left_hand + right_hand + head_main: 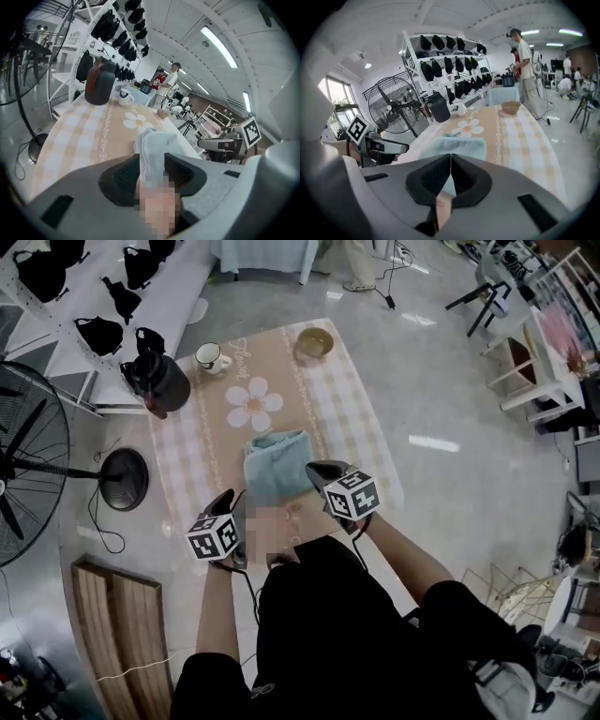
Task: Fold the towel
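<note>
Since the job is folding, the towel (277, 465) lies where both hands reach it best: near the middle of the checked mat (366, 427) spread on the floor, just in front of the person and just below the printed daisy (253, 404). It is already a compact, doubled rectangle of pale blue cloth, so I judge the fold well advanced, with perhaps one more halving or a tidy-up left.

The two tools flank it, which suits working a near edge from both corners at once. The left tool (151, 157) has its jaws spread. The towel shows through the gap in the left gripper view, but the head view puts this tool just beside the towel's near left corner rather than on it, so nothing is pressed. That reads as a hand made ready to take cloth.

The right tool (450, 155) has its jaws pressed together at the tips and sits against the towel's near right edge. It looks empty, though a thin lip of cloth caught at the tips could escape this angle.

The dark jug (159, 381), the cup (211, 357) and the bowl (314, 341) stand at the mat's far end, well apart from the towel. That leaves the near half free for spreading and turning cloth — nothing there is at risk from a sweeping corner.
</note>
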{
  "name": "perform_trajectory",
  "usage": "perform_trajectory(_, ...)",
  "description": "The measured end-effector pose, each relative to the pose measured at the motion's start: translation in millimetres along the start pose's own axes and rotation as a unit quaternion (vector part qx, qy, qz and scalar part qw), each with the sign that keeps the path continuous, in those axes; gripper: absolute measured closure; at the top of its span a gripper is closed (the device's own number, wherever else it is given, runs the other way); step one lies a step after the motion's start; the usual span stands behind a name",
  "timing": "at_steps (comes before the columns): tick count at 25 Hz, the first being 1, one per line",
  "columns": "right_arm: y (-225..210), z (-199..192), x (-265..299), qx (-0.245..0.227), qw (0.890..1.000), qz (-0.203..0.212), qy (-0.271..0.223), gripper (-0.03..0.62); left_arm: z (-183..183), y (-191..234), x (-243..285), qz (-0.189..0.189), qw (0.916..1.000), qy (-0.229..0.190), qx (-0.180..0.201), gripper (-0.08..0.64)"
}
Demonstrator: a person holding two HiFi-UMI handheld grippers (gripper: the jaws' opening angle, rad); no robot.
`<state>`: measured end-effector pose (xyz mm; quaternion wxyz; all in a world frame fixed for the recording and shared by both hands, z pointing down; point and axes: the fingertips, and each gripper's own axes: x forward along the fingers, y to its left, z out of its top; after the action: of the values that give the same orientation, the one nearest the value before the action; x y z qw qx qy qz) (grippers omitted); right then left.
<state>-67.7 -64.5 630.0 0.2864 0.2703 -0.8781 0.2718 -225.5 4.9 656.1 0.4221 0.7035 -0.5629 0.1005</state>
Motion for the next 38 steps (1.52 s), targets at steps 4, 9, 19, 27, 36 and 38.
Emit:
perform_trajectory(4, 37.5, -37.3, -24.0, -0.032, 0.999, -0.003, -0.006, 0.591, -38.2, -17.7, -25.3, -0.003, 1.0000, -0.002, 0.004, 0.551)
perform_trajectory(9, 73.1, -84.3, -47.7, -0.032, 0.999, -0.015, -0.003, 0.591, -88.7, -55.4, -45.4, -0.031, 0.9990, 0.004, 0.031, 0.554)
perform_trajectory(19, 115.5, -122.4, -68.0, -0.075, 0.996, -0.028, 0.026, 0.591, -126.2, -99.8, -75.1, -0.050, 0.9979, 0.005, 0.041, 0.555)
perform_trajectory(27, 109.7, -25.4, -127.9, -0.112, 0.988, -0.053, -0.091, 0.591, -28.8, -162.2, -97.9, -0.063, 0.9860, -0.106, 0.112, 0.555)
perform_trajectory(36, 106.3, 106.1, -213.7, -0.175, 0.952, -0.082, -0.237, 0.591, 106.1, -232.0, -148.2, -0.043, 0.9467, -0.269, 0.172, 0.555)
perform_trajectory(38, 109.5, 125.2, -234.6, -0.188, 0.941, -0.088, -0.266, 0.591, 124.0, -249.6, -163.3, -0.035, 0.9342, -0.296, 0.196, 0.555)
